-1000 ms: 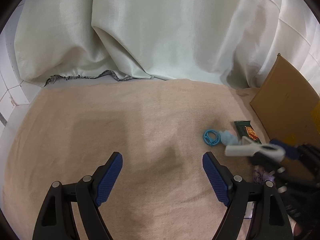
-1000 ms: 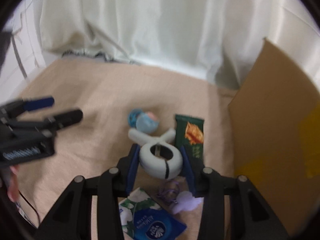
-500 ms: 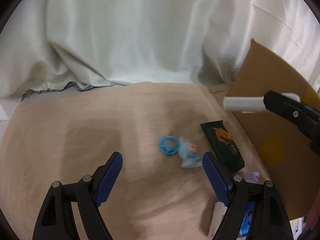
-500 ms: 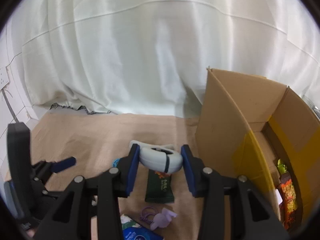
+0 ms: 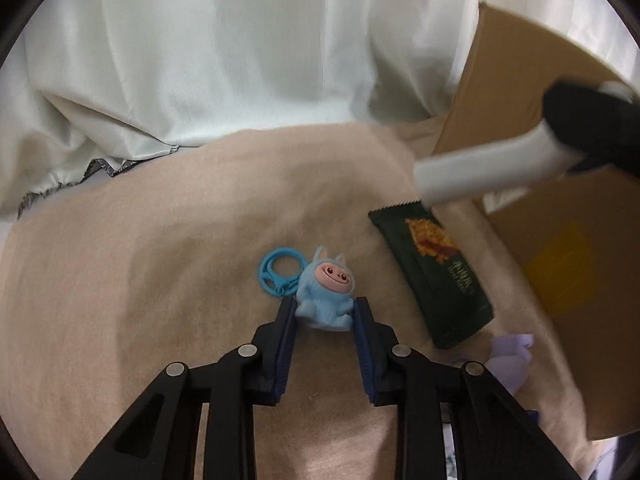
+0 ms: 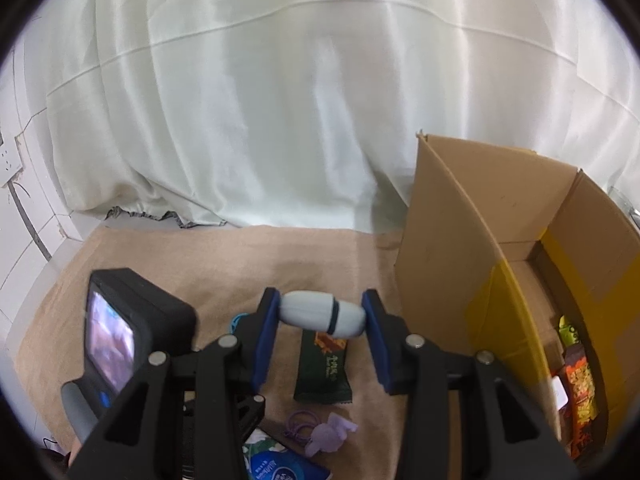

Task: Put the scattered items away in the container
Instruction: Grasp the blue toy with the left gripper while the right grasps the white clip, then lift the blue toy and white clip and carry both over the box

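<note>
Left wrist view: the left gripper (image 5: 325, 312), wide apart a moment ago, now clasps the blue toy (image 5: 326, 295) on the cloth (image 5: 160, 260); the right gripper (image 6: 320, 317) carries the clip (image 6: 320, 315) nearer the box (image 6: 472, 240), so both drops come next.

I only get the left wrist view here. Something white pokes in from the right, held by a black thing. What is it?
Observer: A white clip, pinched between the right gripper and held up in the air.
Operator: And that cardboard box, is anything in it?
Observer: Yes. The right wrist view looks into the cardboard box: snack packets lie at the bottom.
Operator: My gripper has a little blue toy. Anything else left on the cloth?
Observer: The left gripper is shut on the blue toy keychain. Near the dark green snack bar lie a purple keychain and a blue-and-white packet.
</note>
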Available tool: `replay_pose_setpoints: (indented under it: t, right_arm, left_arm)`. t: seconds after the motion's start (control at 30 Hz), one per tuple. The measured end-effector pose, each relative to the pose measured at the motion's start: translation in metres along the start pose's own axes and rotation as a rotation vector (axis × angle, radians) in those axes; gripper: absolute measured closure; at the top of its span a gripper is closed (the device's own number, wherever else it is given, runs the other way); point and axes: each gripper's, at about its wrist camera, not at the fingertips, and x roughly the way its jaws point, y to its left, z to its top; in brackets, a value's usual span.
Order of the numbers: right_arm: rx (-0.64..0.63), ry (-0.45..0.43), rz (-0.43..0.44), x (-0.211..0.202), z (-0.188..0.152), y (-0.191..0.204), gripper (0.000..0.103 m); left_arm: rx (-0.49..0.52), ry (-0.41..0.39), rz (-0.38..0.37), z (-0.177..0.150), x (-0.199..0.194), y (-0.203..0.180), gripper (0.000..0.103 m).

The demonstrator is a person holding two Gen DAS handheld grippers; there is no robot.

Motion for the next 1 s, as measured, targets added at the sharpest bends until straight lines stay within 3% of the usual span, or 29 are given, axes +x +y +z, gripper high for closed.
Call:
replay_pose_setpoints:
  t: [0.37, 0.6, 0.8, 1.0]
  right_arm:
    - [-0.009, -0.012, 0.072, -0.007, 0.0, 0.008, 0.057]
    - [-0.107, 0.0, 0.133, -0.011, -0.007, 0.04, 0.057]
    - [-0.132, -0.025, 0.168, -0.025, 0.003, 0.051, 0.057]
    - [-0.142, -0.108, 0.166, -0.057, 0.024, 0.042, 0.057]
  left_arm:
    - [-0.087, -0.139, 0.059, -0.004, -0.075, 0.043, 0.074]
    - [-0.127, -0.184, 0.127, -0.005, -0.116, 0.067, 0.074]
    - [-0.162, -0.247, 0.179, 0.0, -0.154, 0.066, 0.074]
    - [-0.135, -0.298, 0.2, 0.016, -0.181, 0.043, 0.074]
